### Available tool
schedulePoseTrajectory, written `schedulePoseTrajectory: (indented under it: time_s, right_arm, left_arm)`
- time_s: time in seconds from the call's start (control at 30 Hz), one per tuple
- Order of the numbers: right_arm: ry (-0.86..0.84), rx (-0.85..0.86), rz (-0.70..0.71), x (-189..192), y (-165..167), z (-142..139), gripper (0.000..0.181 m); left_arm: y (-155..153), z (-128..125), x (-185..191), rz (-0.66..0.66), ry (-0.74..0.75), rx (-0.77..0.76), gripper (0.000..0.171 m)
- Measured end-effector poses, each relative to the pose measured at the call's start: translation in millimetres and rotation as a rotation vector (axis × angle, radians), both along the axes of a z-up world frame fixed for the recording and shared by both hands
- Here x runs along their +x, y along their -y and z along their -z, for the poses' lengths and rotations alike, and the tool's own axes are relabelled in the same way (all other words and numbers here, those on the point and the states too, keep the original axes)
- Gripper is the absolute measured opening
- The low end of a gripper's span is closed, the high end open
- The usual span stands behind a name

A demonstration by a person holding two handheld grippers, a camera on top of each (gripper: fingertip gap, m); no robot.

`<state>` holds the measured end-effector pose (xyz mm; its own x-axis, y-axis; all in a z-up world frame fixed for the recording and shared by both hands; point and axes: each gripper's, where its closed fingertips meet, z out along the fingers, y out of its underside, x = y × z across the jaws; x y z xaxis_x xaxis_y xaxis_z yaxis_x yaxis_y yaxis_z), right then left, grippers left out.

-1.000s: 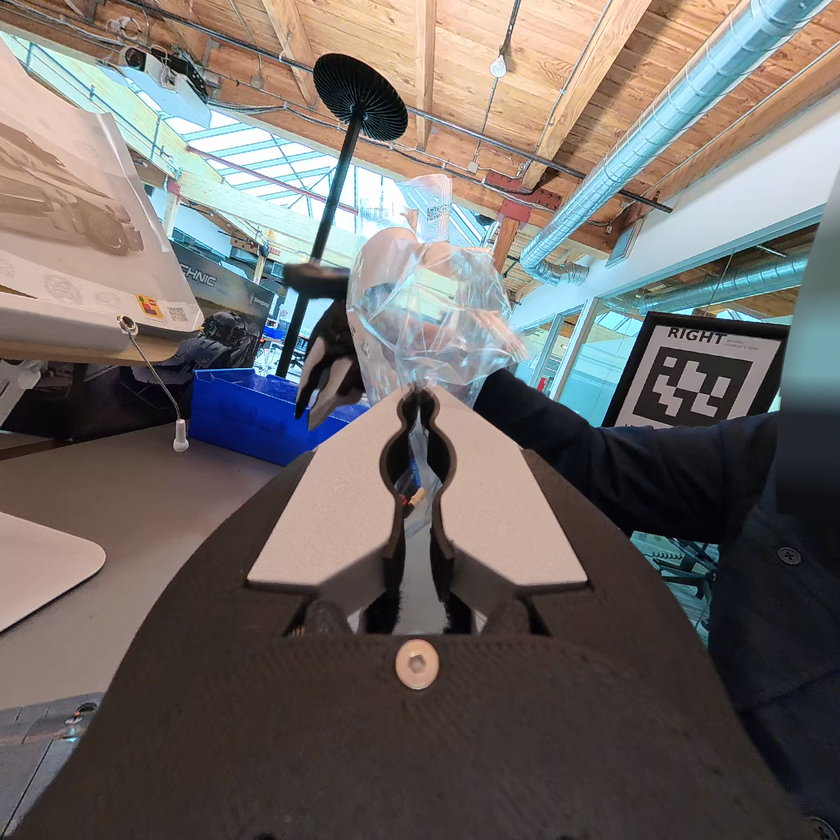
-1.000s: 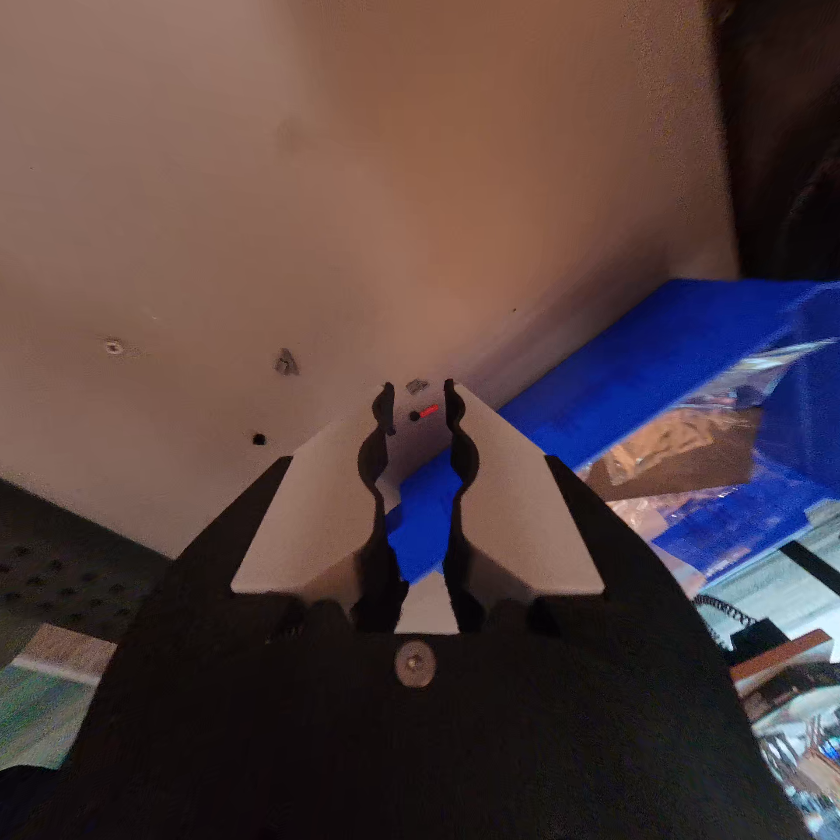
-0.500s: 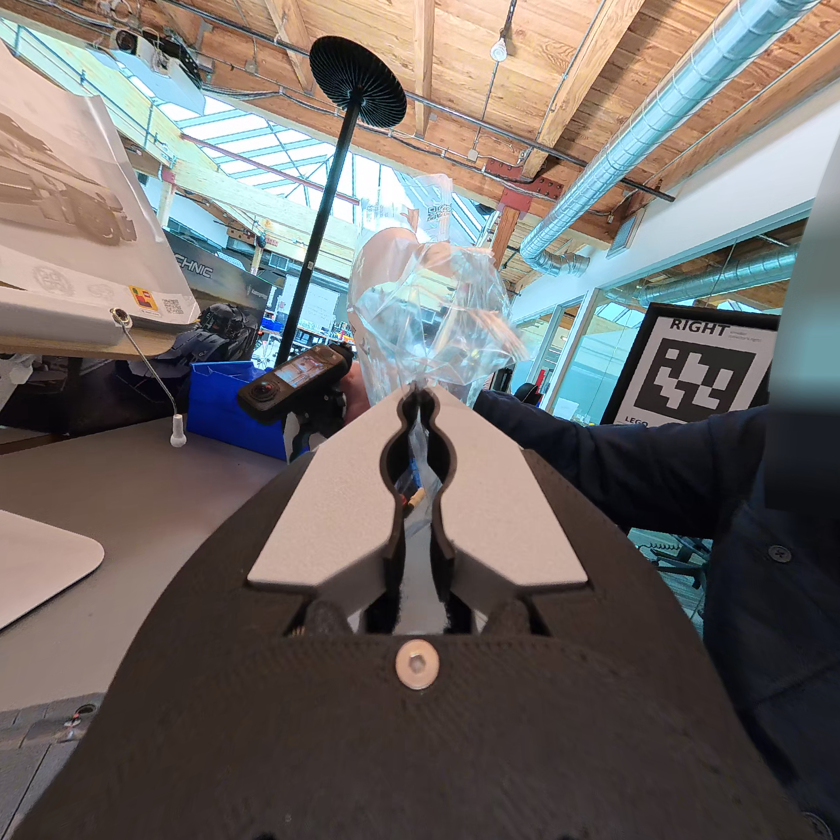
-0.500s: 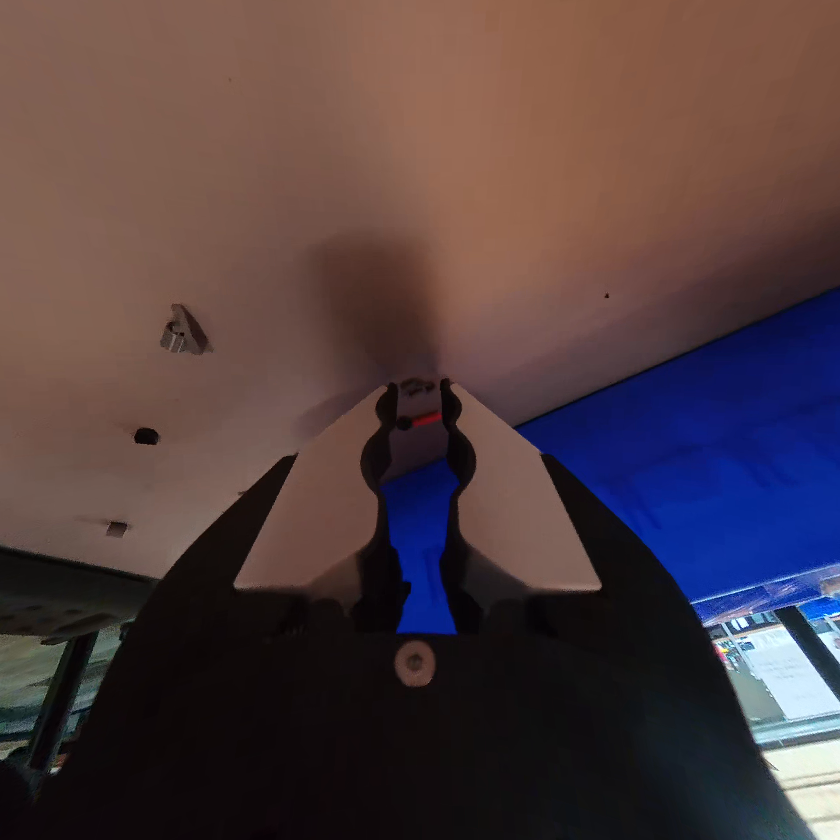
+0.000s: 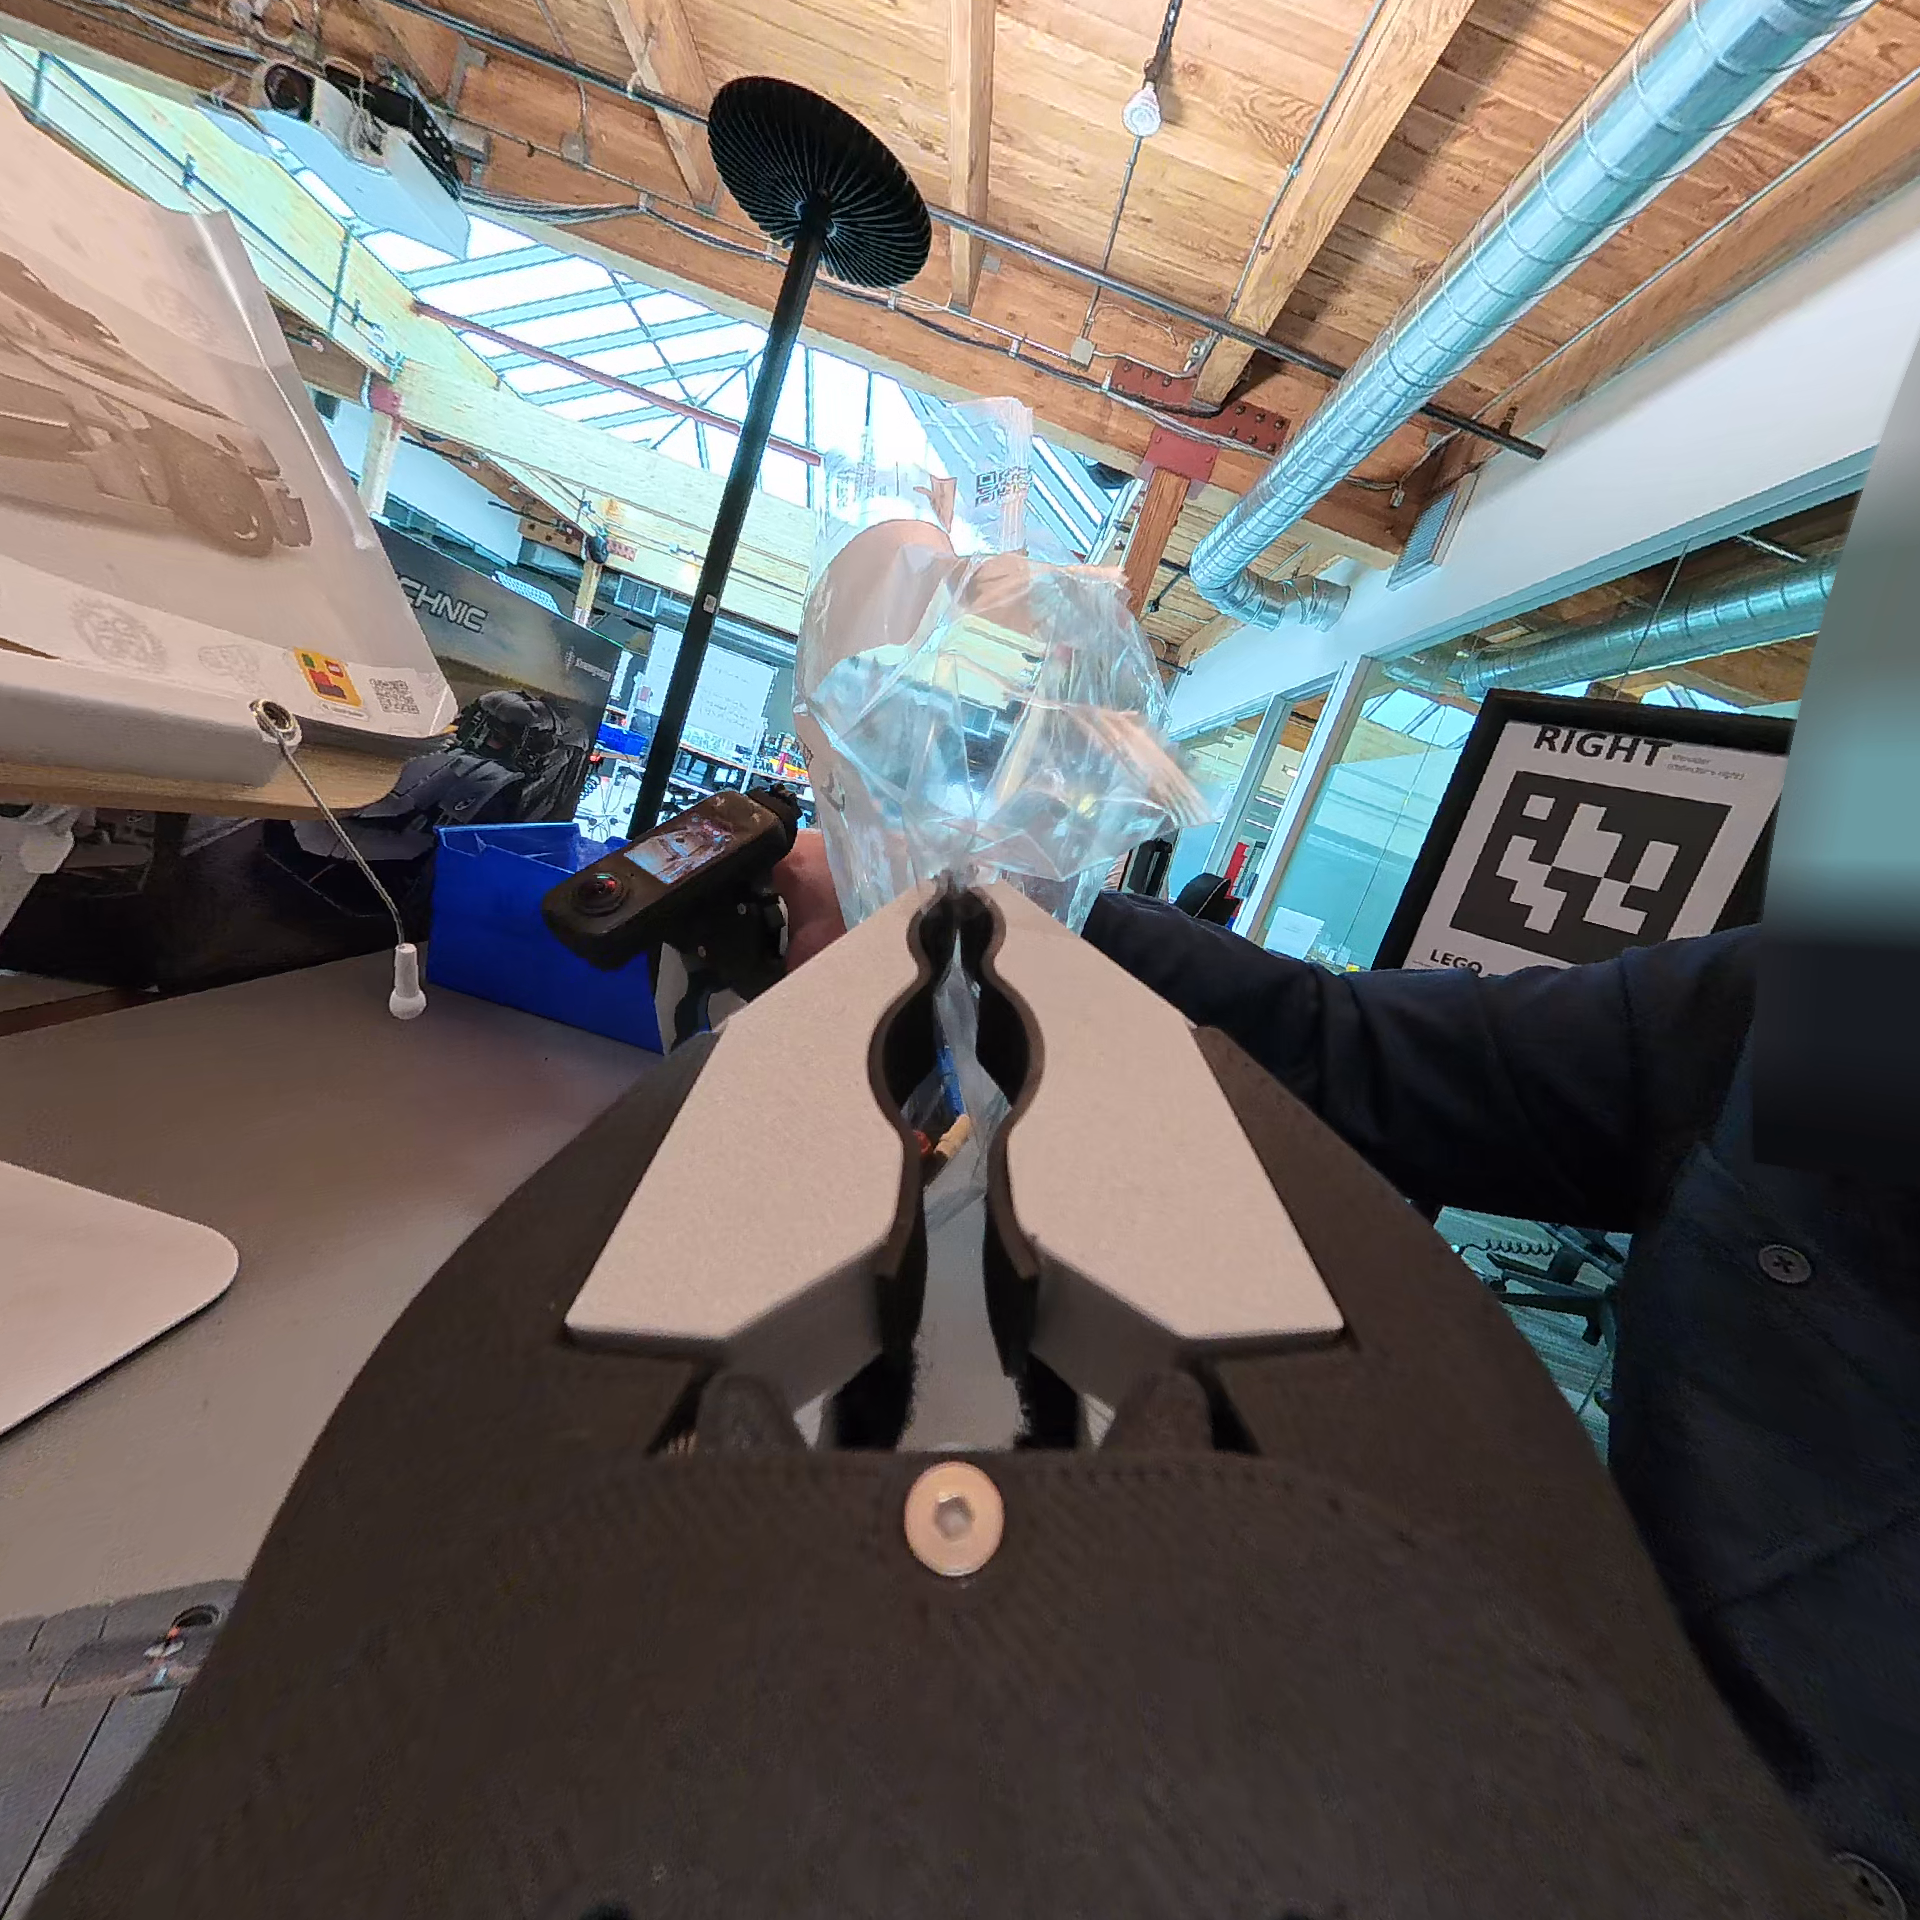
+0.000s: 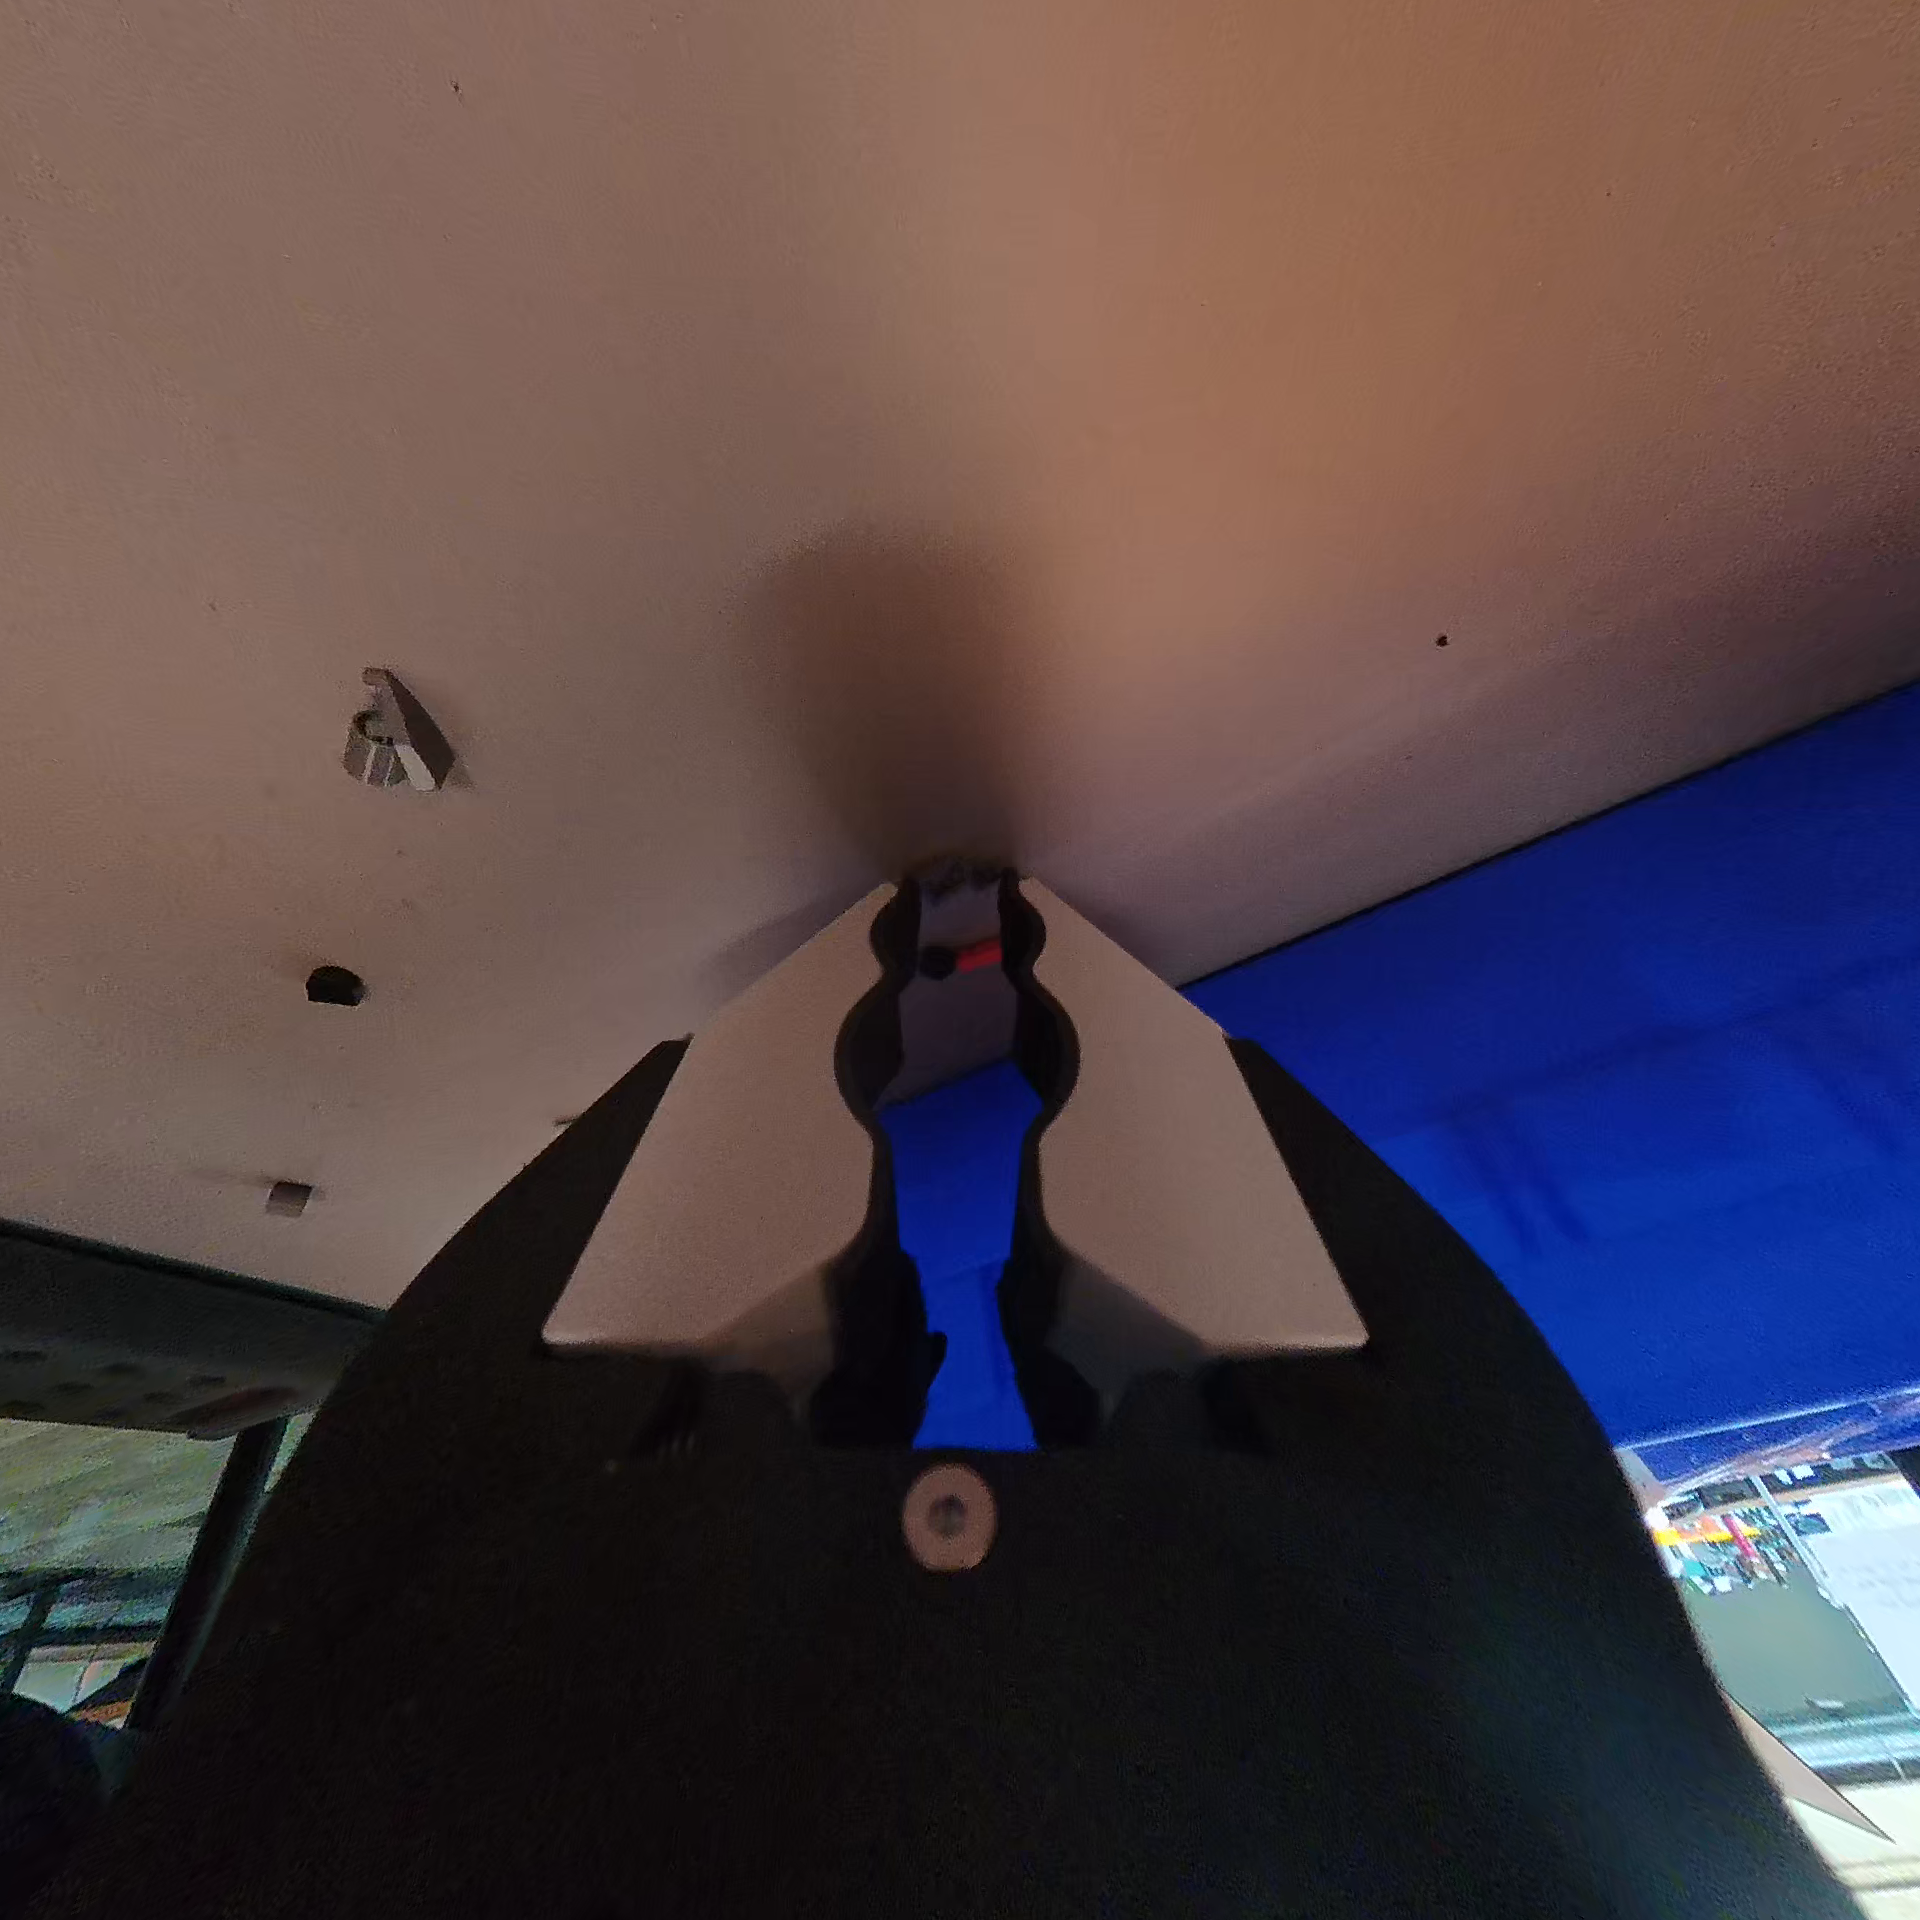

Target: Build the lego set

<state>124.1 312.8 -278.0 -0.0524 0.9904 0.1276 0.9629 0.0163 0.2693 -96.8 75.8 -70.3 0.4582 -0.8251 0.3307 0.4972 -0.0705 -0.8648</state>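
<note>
1. The left gripper [image 5: 954, 902] is closed tight on a clear plastic bag [image 5: 977, 717], pinching its gathered neck right at the tips. The bag is held up in the air, well above the table [image 5: 312, 1122], likely so that the loose lego parts stay inside; a few small parts show through the film between the jaws.

2. The right gripper [image 6: 958, 883] points down at the table [image 6: 935, 364], its tips at or just above the surface. Its jaws stand a narrow gap apart and hold nothing. Between them lies a small red and black pin [image 6: 961, 958], with a small grey piece [image 6: 951, 871] just beyond the tips. The narrow opening suits so tiny a part, so I judge a pick-up is being lined up; which of the two is meant I cannot tell.

3. More parts lie apart on the table: a grey angled piece [image 6: 395, 732], a black stud [image 6: 332, 985] and a small grey tile [image 6: 289, 1197], all well left of the right gripper.

4. A blue bin [image 6: 1558, 1091] sits on the table just right of the right gripper, probably for sorted parts or spent bags.

5. An instruction booklet [image 5: 156, 468] stands propped at the far left edge, facing the builder for reference.
</note>
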Motion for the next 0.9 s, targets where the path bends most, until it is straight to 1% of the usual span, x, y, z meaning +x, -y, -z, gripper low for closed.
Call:
schedulePoseTrajectory:
  time_s: [0.13, 0.17, 0.27, 0.37, 0.4, 0.43, 0.47, 0.57, 0.67, 0.77, 0.9]
  right_arm:
    - [-0.027, 0.0, 0.007, 0, 0, -2, 0.013]
    - [-0.048, 0.008, 0.005, -2, -1, -6, 0.0]
    - [-0.155, -0.013, 0.005, -13, 6, -24, 0.0]
    - [-0.204, -0.027, 0.021, -17, 14, -37, 0.0]
    - [-0.25, -0.045, 0.039, -24, 20, -42, 0.003]
    - [-0.277, -0.061, 0.053, -29, 26, -45, 0.01]
    - [-0.29, -0.07, 0.038, -31, 32, -47, 0.013]
    - [-0.366, -0.112, -0.037, -45, 53, -43, 0.02]
    - [-0.343, -0.095, -0.045, -42, 55, -28, 0.028]
    - [-0.338, -0.102, -0.055, -43, 58, -16, 0.026]
    - [-0.357, -0.108, -0.059, -48, 59, -13, 0.022]
  left_arm:
    - [0, 0, 0, 0.001, -0.001, -0.001, 0.0]
    - [0, 1, 0, 0.001, 0.0, -0.002, 0.0]
    - [-1, 1, 0, 0.001, -0.001, -0.003, 0.0]
    - [-1, 1, 1, 0.002, -0.001, -0.004, 0.0]
    - [-1, 1, 1, 0.002, -0.002, -0.004, 0.0]
    - [-1, 1, 1, 0.002, -0.002, -0.004, 0.0]
    - [-1, 1, 0, 0.001, 0.0, -0.004, 0.0]
    - [0, 0, -1, -0.003, 0.003, 0.0, 0.0]
    - [0, 0, -1, -0.002, 0.005, 0.001, 0.0]
    - [0, 1, 1, 0.003, 0.0, -0.002, 0.0]
    - [0, 0, 1, 0.002, 0.002, -0.001, 0.0]
